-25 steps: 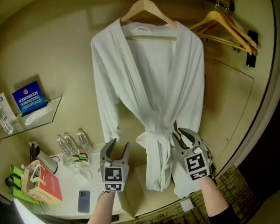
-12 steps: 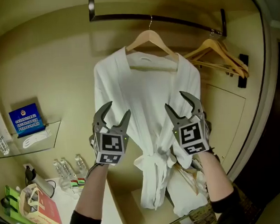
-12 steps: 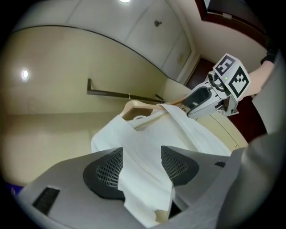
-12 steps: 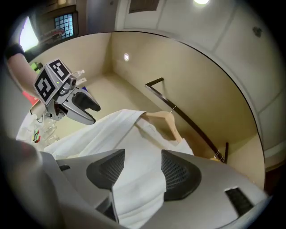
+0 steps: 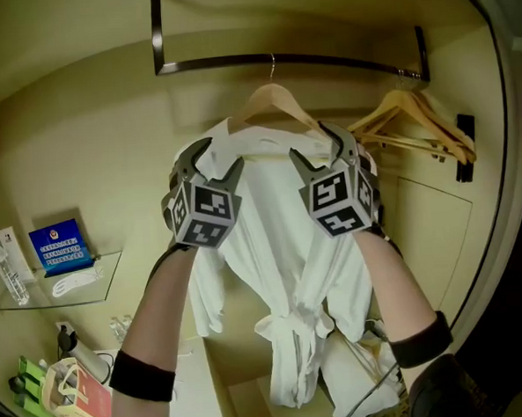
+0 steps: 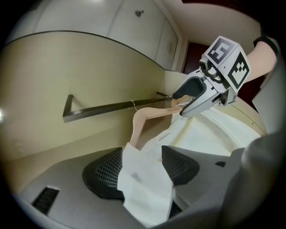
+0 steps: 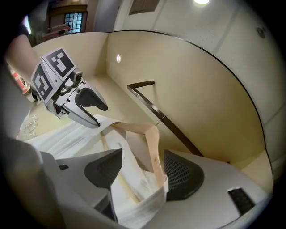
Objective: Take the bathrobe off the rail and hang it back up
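Observation:
A white bathrobe (image 5: pixel 283 272) hangs on a wooden hanger (image 5: pixel 272 101) hooked over the dark rail (image 5: pixel 322 61). My left gripper (image 5: pixel 221 157) is raised at the robe's left shoulder. In the left gripper view, its jaws (image 6: pixel 140 167) have just been opening and stand wide, with the shoulder fabric (image 6: pixel 145 179) between them. My right gripper (image 5: pixel 313 145) is at the right shoulder. Its jaws (image 7: pixel 142 172) have also just been opening, and the hanger's end (image 7: pixel 154 152) and robe fabric lie between them. I see no squeeze on either side.
Several empty wooden hangers (image 5: pixel 419 123) hang on the rail's right end near the side wall. At lower left, a glass shelf (image 5: pixel 63 290) carries a blue card (image 5: pixel 59 246). Below it, a counter holds a red bag (image 5: pixel 74 400). The curved wall is close behind the robe.
Both grippers have risen from the robe's belt level to its shoulders, and their jaws have spread wider. Robe fabric now lies between each pair of jaws. The head view has tilted upward.

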The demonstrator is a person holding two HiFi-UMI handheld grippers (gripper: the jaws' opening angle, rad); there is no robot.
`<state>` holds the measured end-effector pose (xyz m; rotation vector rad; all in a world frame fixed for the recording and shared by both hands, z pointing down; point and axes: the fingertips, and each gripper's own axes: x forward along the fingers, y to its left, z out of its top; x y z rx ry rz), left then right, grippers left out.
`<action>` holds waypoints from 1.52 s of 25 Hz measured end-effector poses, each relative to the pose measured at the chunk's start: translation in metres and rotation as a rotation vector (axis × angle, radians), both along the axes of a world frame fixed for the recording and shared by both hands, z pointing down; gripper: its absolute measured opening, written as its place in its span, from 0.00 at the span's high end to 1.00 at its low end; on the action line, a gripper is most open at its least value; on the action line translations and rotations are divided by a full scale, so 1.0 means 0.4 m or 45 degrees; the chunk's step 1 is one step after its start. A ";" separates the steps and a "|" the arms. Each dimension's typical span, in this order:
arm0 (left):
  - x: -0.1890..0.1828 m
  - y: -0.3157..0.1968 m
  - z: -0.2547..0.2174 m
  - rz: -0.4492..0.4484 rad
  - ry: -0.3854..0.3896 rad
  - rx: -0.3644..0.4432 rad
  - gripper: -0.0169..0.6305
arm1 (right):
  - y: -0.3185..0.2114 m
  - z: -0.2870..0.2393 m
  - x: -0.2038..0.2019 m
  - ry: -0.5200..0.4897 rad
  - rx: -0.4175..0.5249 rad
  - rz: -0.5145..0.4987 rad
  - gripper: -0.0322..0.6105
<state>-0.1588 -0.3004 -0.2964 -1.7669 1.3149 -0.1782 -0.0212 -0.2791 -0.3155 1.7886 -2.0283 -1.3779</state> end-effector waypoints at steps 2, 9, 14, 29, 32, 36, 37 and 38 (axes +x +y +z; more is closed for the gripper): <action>0.016 -0.018 -0.043 -0.016 -0.021 0.026 0.55 | -0.019 -0.040 -0.008 0.025 0.029 0.005 0.45; 0.080 -0.079 -0.140 -0.016 -0.061 0.040 0.55 | -0.105 -0.109 -0.024 0.138 0.007 0.053 0.52; 0.124 -0.118 -0.166 -0.039 -0.108 0.039 0.55 | -0.156 -0.110 -0.021 0.186 -0.022 0.102 0.51; 0.143 -0.167 -0.172 -0.178 -0.198 0.100 0.79 | -0.182 -0.125 -0.010 0.222 0.020 0.169 0.74; 0.144 -0.161 -0.173 -0.182 -0.203 0.105 0.79 | -0.179 -0.124 -0.012 0.221 0.022 0.153 0.74; 0.130 -0.144 -0.189 -0.181 -0.176 0.131 0.79 | -0.162 -0.140 -0.026 0.221 0.052 0.141 0.74; 0.125 -0.134 -0.197 -0.179 -0.163 0.143 0.79 | -0.152 -0.149 -0.031 0.221 0.073 0.143 0.74; 0.121 -0.122 -0.206 -0.175 -0.151 0.154 0.79 | -0.139 -0.158 -0.034 0.220 0.095 0.146 0.74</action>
